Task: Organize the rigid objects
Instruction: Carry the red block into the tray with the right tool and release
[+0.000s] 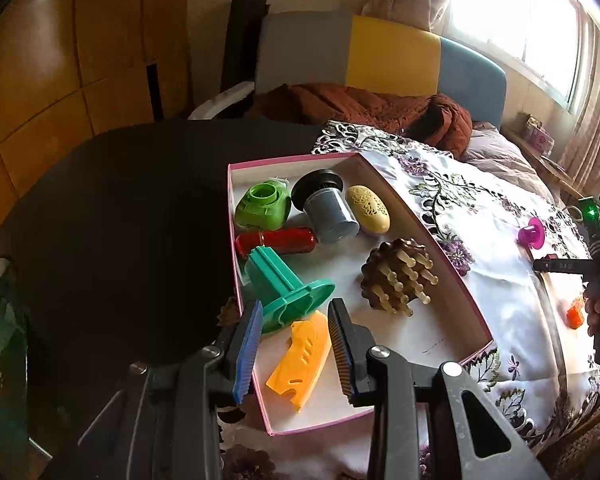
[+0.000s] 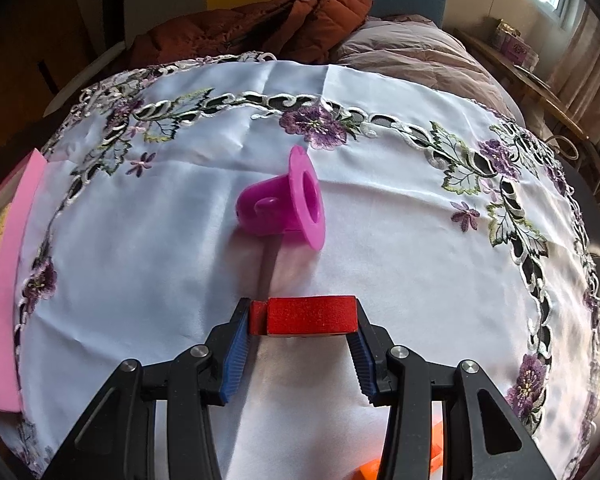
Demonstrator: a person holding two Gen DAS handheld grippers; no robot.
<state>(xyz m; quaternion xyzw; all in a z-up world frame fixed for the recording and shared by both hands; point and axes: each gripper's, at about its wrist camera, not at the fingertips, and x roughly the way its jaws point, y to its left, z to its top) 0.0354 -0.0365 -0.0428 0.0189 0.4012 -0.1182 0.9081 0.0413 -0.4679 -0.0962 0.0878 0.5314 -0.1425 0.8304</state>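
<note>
Between the right gripper's [image 2: 303,322] two blue pads sits a red block [image 2: 306,315], and both pads press on its ends, so the gripper is clamped on it, close over the white cloth [image 2: 400,240]. Just beyond the block, near the middle of the cloth, a magenta piece [image 2: 290,206] with a wide round flange lies on its side, apart from the block. At the left edge of the cloth the pink wall of the box [image 2: 6,280] shows. In the left wrist view, the left gripper [image 1: 294,322] hangs over the near left corner of the box [image 1: 440,248] with its fingers apart and nothing between them. Under it, in that corner, lie a yellow-orange flat piece [image 1: 300,356] and a teal spool [image 1: 286,288], touching each other. Along the far wall of the box stand a green piece [image 1: 262,206], a grey cylinder [image 1: 328,210] with a black cap, and a cream oval [image 1: 368,208]; a dark red tube [image 1: 278,240] lies just before them. Near the right wall of the box rests a brown piece [image 1: 396,280] with pale pegs. An orange piece [image 1: 576,312] lies at the right edge of the cloth, next to the right gripper.
</note>
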